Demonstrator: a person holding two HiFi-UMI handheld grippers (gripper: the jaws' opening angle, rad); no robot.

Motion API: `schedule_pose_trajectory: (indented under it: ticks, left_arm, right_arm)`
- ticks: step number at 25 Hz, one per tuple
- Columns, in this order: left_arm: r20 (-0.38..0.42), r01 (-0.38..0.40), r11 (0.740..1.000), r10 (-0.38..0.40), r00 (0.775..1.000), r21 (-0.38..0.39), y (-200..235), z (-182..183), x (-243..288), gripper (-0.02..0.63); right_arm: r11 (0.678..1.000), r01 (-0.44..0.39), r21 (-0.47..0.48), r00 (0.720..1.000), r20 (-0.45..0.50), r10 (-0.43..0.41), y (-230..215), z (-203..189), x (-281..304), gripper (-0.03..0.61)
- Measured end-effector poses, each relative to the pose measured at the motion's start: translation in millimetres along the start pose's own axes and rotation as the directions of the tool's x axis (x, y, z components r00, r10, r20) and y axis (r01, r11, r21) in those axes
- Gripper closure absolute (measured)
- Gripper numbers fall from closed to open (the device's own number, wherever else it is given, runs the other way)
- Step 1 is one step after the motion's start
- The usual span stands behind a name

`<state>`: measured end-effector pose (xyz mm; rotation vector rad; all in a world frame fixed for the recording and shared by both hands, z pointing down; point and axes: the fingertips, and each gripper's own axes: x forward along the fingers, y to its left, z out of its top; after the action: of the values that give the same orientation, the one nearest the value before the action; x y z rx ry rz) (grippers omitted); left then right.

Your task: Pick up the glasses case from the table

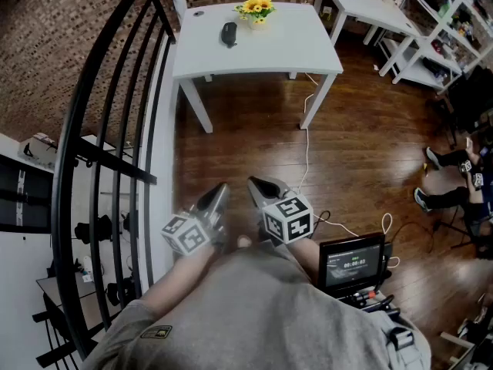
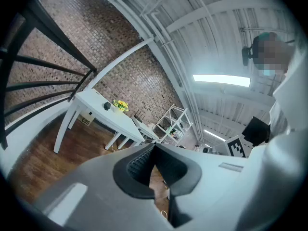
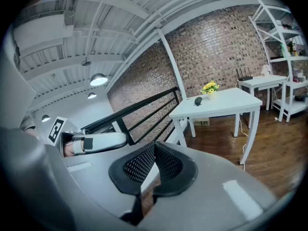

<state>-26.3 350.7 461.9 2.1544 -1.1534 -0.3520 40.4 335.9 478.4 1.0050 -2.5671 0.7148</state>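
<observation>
Head view: one glasses case lies on the single white table beside one flower pot, open to a grasp. The left gripper and right gripper hang well short of the table, probably awaiting the approach. Left gripper view: jaws together, empty. Right gripper view: likewise closed on nothing.

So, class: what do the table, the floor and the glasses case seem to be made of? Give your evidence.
Table: probably painted wood, matt white, even colour.
Floor: wood or laminate planks, glossy; it shows grain and reflections.
Glasses case: dark, rounded, perhaps plastic; too small to tell.
</observation>
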Motion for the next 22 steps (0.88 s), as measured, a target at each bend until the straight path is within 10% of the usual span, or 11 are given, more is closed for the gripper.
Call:
schedule_pose_trajectory:
  ticks: [22]
  left_arm:
    - [0.013, -0.150, 0.987, 0.150, 0.989, 0.062, 101, 116, 174, 0.612]
  right_arm:
    - [0.995, -0.098, -0.007, 0.995, 0.031, 0.099, -127, 123, 133, 0.566]
